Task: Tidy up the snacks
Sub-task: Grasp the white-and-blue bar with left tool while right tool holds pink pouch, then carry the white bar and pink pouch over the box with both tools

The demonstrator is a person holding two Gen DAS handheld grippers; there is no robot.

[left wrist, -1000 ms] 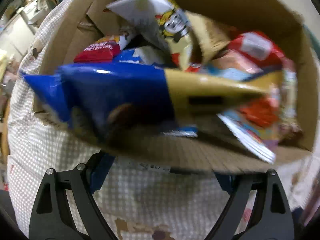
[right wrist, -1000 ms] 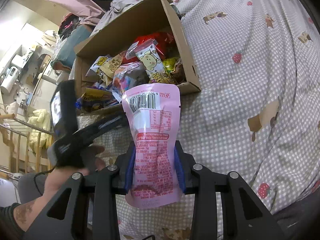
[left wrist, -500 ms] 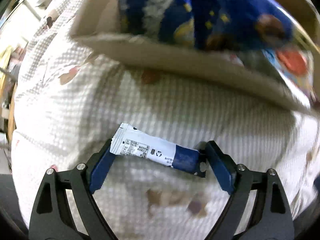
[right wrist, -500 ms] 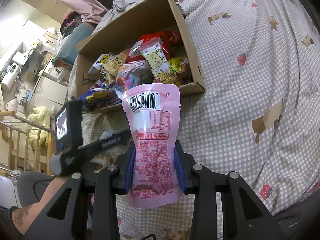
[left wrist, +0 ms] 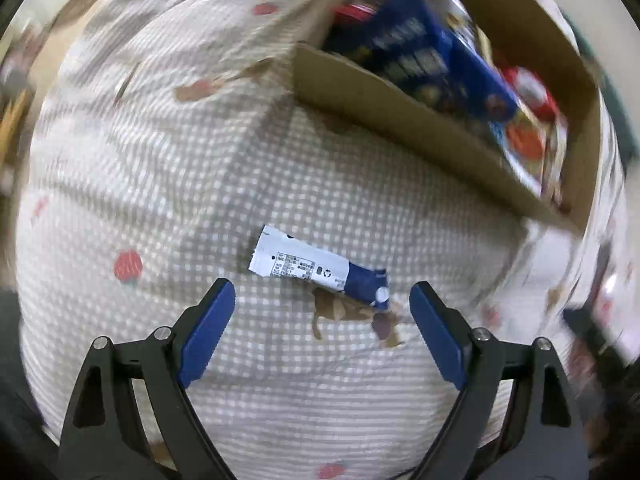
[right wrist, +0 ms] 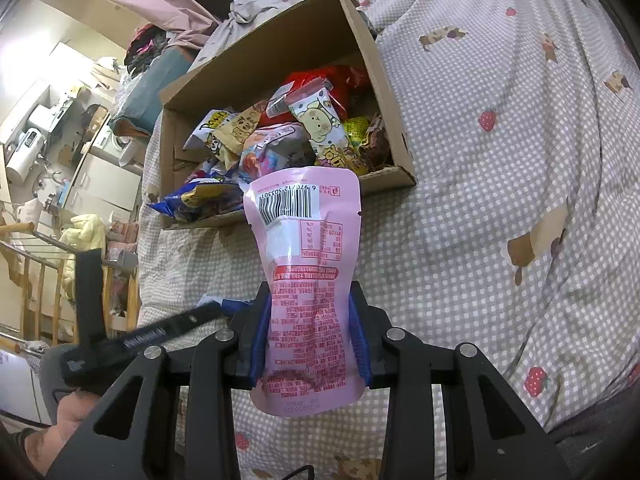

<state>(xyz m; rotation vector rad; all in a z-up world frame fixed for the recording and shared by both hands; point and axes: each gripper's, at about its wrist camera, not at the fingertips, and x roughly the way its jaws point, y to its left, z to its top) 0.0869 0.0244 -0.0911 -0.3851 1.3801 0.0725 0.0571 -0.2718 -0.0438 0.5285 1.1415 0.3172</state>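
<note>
A cardboard box [right wrist: 394, 128] full of snack packets stands on a checked bedspread; it also shows in the left wrist view [left wrist: 400, 120]. A blue and white snack bar [left wrist: 320, 270] lies flat on the bedspread in front of the box. My left gripper [left wrist: 322, 300] is open and empty, just short of the bar, its fingers wider than the bar. My right gripper [right wrist: 310, 320] is shut on a pink pouch [right wrist: 308, 264], held upright before the box. The left gripper also shows in the right wrist view [right wrist: 176, 328].
A blue chip bag [right wrist: 196, 200] hangs over the box's front left corner. The checked bedspread [right wrist: 500, 200] stretches wide to the right of the box. Furniture and a wooden rail [right wrist: 40, 272] lie beyond the bed's left edge.
My left gripper swung from above the box down to the bedspread, where the blue and white bar now lies ahead of its open fingers. The right gripper has kept the pink pouch almost still.
</note>
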